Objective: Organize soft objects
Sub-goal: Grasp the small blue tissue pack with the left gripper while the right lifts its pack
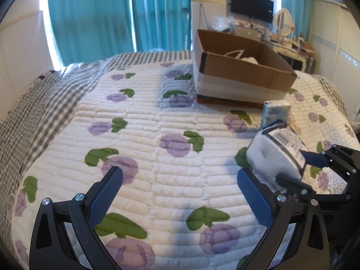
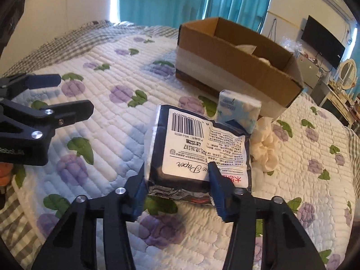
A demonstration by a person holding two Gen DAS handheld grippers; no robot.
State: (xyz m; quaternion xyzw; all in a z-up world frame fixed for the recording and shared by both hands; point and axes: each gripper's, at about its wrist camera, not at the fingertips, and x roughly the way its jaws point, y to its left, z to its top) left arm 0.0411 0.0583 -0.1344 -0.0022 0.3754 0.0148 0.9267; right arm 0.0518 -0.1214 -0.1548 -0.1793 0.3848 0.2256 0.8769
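Observation:
My right gripper (image 2: 177, 168) is shut on a dark tissue paper pack (image 2: 198, 144) with a white barcode label, held just above the quilt; the pack also shows in the left wrist view (image 1: 276, 155). A small light-blue tissue pack (image 2: 238, 110) stands behind it, also in the left wrist view (image 1: 275, 114). A cream scrunchie (image 2: 265, 146) lies to its right. The open cardboard box (image 2: 236, 67), also in the left wrist view (image 1: 243, 72), sits farther back with white items inside. My left gripper (image 1: 180, 180) is open and empty over the quilt, left of the pack.
The bed's floral quilt (image 1: 157, 135) has a grey checked blanket (image 1: 45, 103) along its left and far edges. Teal curtains (image 1: 117, 15) hang behind. A dresser with a mirror (image 1: 285, 22) and a TV (image 1: 252, 4) stand at the back right.

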